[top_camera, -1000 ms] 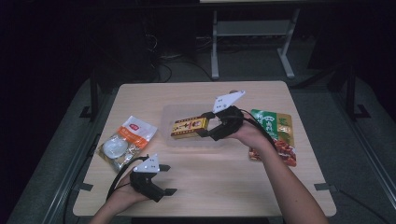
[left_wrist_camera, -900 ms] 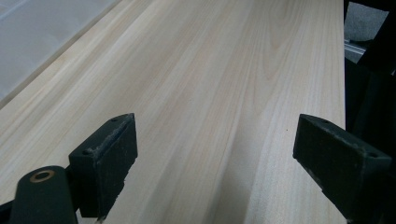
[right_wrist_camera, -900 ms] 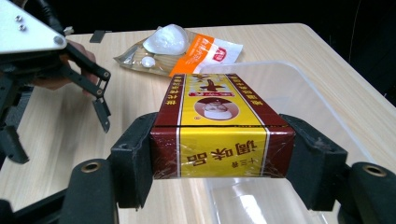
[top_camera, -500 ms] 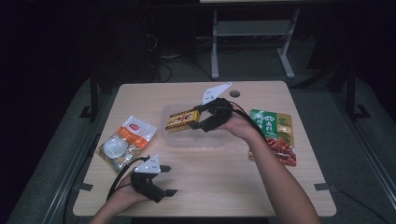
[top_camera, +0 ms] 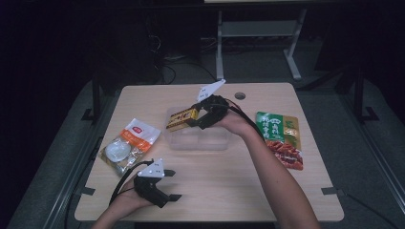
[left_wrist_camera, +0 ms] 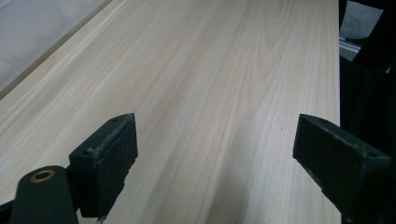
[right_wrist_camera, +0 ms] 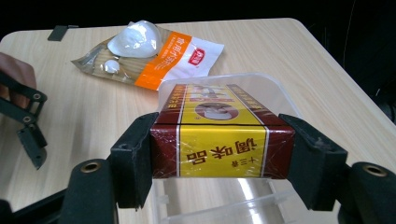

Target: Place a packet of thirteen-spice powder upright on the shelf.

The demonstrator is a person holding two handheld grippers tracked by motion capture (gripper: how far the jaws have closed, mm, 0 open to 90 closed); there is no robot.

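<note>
Red-and-yellow box [right_wrist_camera: 219, 137] sits squeezed between my right gripper's [top_camera: 199, 118] fingers, up over the clear tub [top_camera: 198, 139]. My left gripper [top_camera: 169, 185] rests on the worktop [top_camera: 229, 181], fingers wide apart, holding nothing.

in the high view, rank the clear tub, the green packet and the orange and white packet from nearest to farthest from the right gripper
From the right gripper:
1. Clear tub, directly beneath it.
2. Green packet, on the table's right side.
3. Orange and white packet, on the left side.
</note>
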